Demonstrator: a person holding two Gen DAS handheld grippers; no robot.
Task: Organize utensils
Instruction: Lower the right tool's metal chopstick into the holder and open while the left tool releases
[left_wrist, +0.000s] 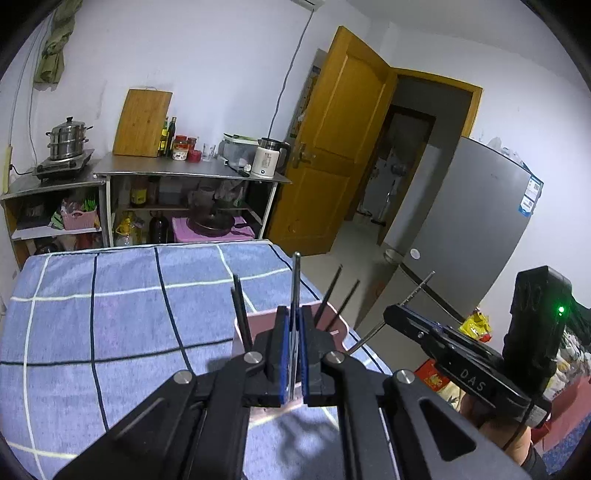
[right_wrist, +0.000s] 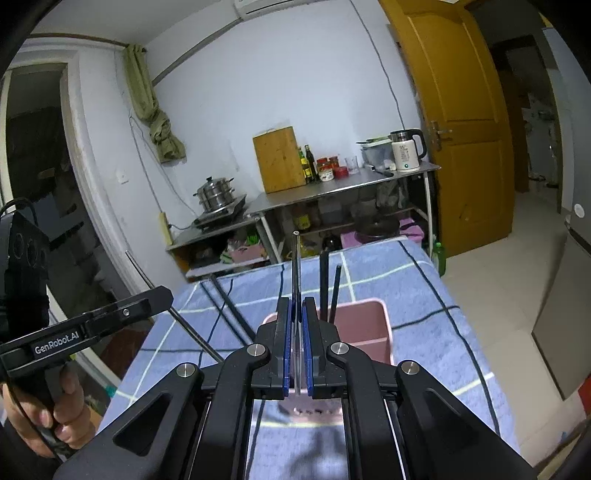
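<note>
A pink utensil holder (right_wrist: 369, 325) stands on the blue checked cloth and holds black chopsticks (right_wrist: 324, 280); it also shows in the left wrist view (left_wrist: 255, 321) behind my fingers. My left gripper (left_wrist: 294, 325) is shut on a thin metal chopstick (left_wrist: 296, 280) that points up, just above the holder. My right gripper (right_wrist: 296, 317) is shut on another metal chopstick (right_wrist: 295, 262), also upright over the holder. In the left wrist view the right gripper (left_wrist: 402, 314) shows at the right with its chopstick (left_wrist: 421, 286). In the right wrist view the left gripper (right_wrist: 159, 299) shows at the left.
The table with the blue checked cloth (left_wrist: 110, 314) ends at the right, where the tiled floor (right_wrist: 498, 295) begins. Behind it stand steel shelves (left_wrist: 184, 171) with a pot, bottles and a kettle. A grey fridge (left_wrist: 472, 229) and an open wooden door (left_wrist: 340, 147) are at the right.
</note>
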